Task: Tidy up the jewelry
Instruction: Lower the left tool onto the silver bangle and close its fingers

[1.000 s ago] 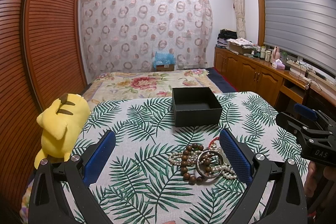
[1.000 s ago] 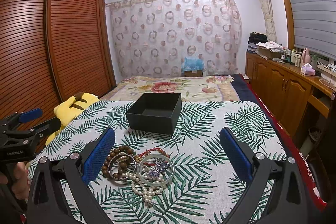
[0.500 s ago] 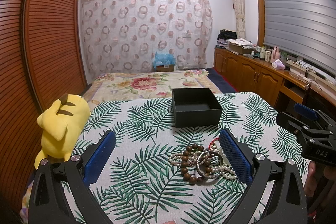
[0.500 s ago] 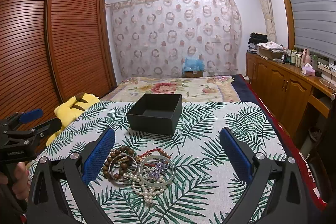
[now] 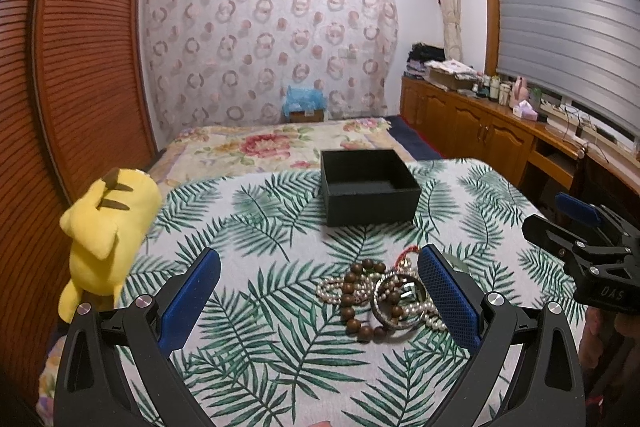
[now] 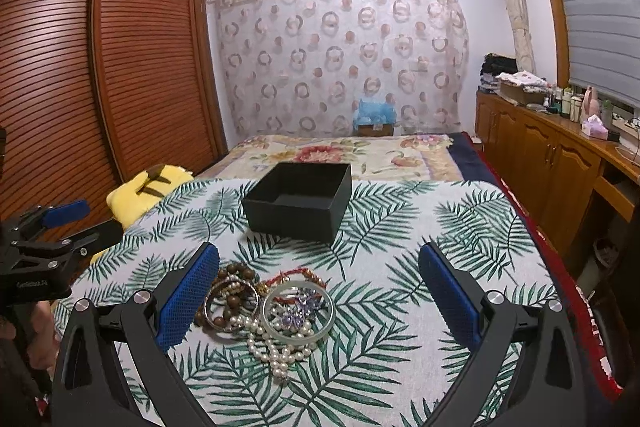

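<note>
Since a second ago the left tool point(image 5: 318, 295) has eased slightly forward and the right tool point(image 6: 318, 291) slightly nearer the jewelry, so the black box point(image 6: 299, 201) sits a touch larger in both views; nothing on the leaf-print worktop point(image 6: 420, 227) has shifted. Both tools stand spread wide and empty. The jewelry pile point(image 6: 268, 311) lies on the worktop on the near side of the black box, apart from it: a wooden bead bracelet point(image 5: 354, 297), a pearl strand point(image 6: 280, 351), a pale green bangle point(image 6: 298, 313) and a red cord point(image 6: 298, 273), tangled and touching. The box is open and looks empty. A yellow plush toy point(image 5: 106, 231) sits well to the box's left, at the worktop's edge.
</note>
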Demonstrator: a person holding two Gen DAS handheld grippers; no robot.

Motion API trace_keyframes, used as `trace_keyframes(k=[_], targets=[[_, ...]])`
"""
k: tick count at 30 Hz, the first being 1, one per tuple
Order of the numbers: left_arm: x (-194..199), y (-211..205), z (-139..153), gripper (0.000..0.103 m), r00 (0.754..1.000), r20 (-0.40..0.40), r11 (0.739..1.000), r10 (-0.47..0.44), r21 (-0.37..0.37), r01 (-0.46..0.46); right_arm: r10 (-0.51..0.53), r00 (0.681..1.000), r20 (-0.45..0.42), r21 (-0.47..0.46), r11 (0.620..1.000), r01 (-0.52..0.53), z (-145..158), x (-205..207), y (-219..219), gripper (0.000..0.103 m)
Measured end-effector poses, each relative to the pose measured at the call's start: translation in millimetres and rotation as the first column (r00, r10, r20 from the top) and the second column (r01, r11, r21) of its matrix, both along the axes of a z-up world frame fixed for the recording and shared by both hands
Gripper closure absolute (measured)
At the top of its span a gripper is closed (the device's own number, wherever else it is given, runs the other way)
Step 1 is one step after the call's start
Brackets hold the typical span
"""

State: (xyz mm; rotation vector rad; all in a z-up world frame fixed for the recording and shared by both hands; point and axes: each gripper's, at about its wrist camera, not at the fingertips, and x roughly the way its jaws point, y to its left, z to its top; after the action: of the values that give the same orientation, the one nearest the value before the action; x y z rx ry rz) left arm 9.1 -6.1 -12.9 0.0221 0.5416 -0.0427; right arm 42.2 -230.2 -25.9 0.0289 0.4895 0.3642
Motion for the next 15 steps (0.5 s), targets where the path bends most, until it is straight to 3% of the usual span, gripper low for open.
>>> trace_keyframes(k=[15], targets=[[18, -2, -40, 0.008, 0.989, -0.100, 0.994, -0.104, -0.023, 0.103, 0.033, 0.995, -0.095, -0.030, 0.999, -0.036, -49, 13, -8, 0.003]])
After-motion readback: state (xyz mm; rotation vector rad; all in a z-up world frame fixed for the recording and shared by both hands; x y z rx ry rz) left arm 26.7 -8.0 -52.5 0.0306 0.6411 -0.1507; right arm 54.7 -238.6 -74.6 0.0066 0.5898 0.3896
